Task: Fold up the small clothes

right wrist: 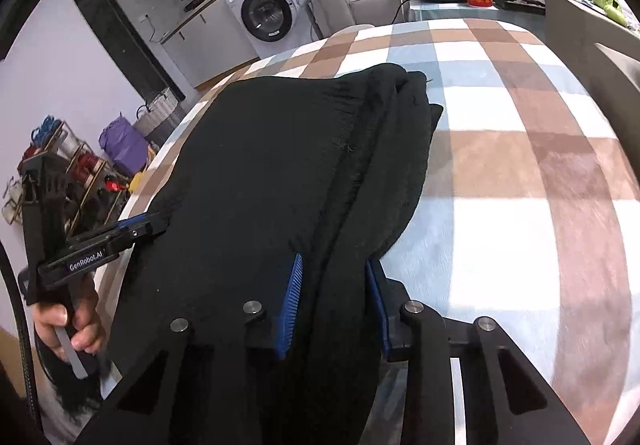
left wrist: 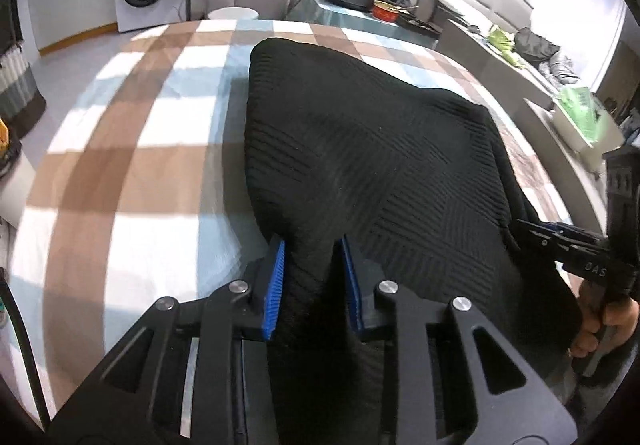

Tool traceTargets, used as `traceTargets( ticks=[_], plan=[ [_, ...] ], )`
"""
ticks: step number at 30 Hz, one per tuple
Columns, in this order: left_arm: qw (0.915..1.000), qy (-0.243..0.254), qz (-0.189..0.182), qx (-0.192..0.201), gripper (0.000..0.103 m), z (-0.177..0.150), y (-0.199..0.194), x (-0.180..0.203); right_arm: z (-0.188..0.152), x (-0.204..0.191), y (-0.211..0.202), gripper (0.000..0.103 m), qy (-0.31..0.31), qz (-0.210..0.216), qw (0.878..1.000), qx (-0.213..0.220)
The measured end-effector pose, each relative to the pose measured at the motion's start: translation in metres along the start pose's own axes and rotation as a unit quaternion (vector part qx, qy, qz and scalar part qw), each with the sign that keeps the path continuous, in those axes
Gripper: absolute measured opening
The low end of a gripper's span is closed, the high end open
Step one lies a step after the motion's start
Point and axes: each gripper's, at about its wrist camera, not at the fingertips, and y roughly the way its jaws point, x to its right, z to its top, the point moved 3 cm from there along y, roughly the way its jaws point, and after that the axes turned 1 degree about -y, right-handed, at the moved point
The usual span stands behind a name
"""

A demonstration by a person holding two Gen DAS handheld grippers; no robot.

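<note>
Where the checked table (left wrist: 132, 149) meets its near edge, a black ribbed knit garment (left wrist: 360, 149) lies spread, its near hem drawn off the edge into both claws. Left gripper (left wrist: 312, 277): blue pads pinch a bunched fold of the knit at the garment's near left corner. Right gripper (right wrist: 334, 305): pads closed on a thicker roll of the same cloth along its near right side, where several layers lie stacked in long ridges.

Handling, as judged: the knit is soft, limp and light, with no stiffness of its own, so it will sag between the two grips and drape wherever it is unsupported. The ribbing gives the pads good purchase and slipping seems unlikely; stretch is the larger concern if the hands pull apart. The near corners, already taken, look the sound places to hold for carrying the hem toward the far edge.

Left wrist view: shows the broad flat panel of the garment and its rounded far end, with the right gripper (left wrist: 560, 241) at the right side and fingers (left wrist: 592, 329) beneath it.

Right wrist view: shows the layered right margin and the far corner of the cloth, plus the left gripper (right wrist: 132, 229) seen from the side, details hidden from the other camera.
</note>
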Motion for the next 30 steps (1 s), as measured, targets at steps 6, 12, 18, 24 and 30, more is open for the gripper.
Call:
traceTargets(
  ticks=[6,12,18,24,30],
  plan=[
    [0.9999,-0.013,0.009,0.002,0.024,0.025,0.014,-0.009,0.022,-0.006,0.016,0.032,0.010,-0.024,1.000,0.005],
    [0.9997,-0.022,0.012,0.004,0.025,0.022,0.010,-0.015,0.021,-0.001,0.012,0.061,0.003,-0.066,0.998,0.019],
    [0.9989,-0.021,0.025,0.034,0.047,0.007,-0.024,-0.011,0.014,0.008,-0.022,0.078,0.002,-0.081,0.996,0.046],
    [0.9937,0.009,0.037,0.105,0.088,-0.017,-0.073,0.008,0.000,0.001,-0.058,0.101,-0.038,-0.053,0.995,0.080],
    [0.9850,0.026,0.043,0.165,0.102,-0.037,-0.105,0.017,-0.019,-0.022,-0.089,0.103,-0.078,-0.033,0.987,0.139]
  ],
)
